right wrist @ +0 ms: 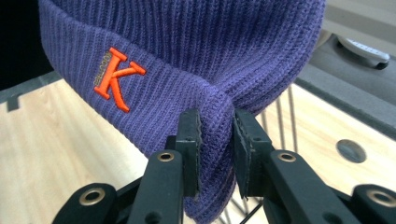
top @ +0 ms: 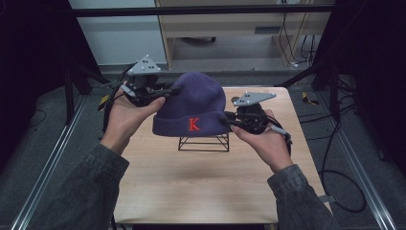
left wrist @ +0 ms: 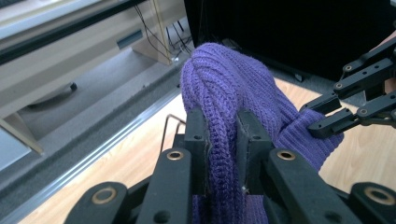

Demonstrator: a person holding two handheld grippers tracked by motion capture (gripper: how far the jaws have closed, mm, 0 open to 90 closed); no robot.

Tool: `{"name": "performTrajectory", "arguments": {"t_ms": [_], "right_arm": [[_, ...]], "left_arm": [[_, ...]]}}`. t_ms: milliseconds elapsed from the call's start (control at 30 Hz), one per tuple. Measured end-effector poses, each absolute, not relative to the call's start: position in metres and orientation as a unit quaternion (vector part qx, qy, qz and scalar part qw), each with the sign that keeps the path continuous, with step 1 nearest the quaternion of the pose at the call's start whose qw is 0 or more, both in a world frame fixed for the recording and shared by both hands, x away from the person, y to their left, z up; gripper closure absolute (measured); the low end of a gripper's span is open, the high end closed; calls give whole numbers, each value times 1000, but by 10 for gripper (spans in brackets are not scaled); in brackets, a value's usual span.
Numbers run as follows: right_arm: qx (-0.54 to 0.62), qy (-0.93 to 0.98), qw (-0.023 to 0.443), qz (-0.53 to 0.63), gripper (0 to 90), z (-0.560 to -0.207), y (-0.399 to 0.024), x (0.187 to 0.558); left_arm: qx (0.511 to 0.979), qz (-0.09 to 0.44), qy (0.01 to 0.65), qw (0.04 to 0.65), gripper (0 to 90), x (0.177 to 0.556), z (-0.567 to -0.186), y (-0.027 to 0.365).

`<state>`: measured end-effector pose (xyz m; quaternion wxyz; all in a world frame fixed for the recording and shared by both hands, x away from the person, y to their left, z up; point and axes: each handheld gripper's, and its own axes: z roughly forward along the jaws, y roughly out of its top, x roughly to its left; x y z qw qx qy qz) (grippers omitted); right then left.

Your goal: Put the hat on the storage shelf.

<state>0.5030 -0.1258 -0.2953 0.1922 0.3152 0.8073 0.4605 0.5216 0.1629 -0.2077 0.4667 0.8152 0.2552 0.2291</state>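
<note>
We take the wire stand (top: 203, 142) as our mark. It sits on the table (top: 191, 191), toward the far edge. The beanie (top: 194, 106) hangs directly above the stand, off the table. We see the left gripper (top: 165, 92) up and to the left of the stand, at the beanie's left side, and the right gripper (top: 229, 120) just right of the stand's top, at the beanie's right lower rim.

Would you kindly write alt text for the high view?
A purple knit hat with an orange K is held above a black wire stand, pinched by the left gripper and right gripper, over a wooden table.
</note>
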Motion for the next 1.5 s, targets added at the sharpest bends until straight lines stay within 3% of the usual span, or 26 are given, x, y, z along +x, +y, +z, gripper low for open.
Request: {"name": "performTrajectory", "arguments": {"t_ms": [733,1033,1500], "right_arm": [[356,761,254,479,736,-292,-132,571],[357,768,256,467,733,-302,-131,573],[356,774,254,458,731,-313,-136,564]], "left_arm": [[803,249,251,481,767,587,-201,144],[805,253,249,475,767,601,-214,140],[801,248,255,481,766,590,-229,144]]}}
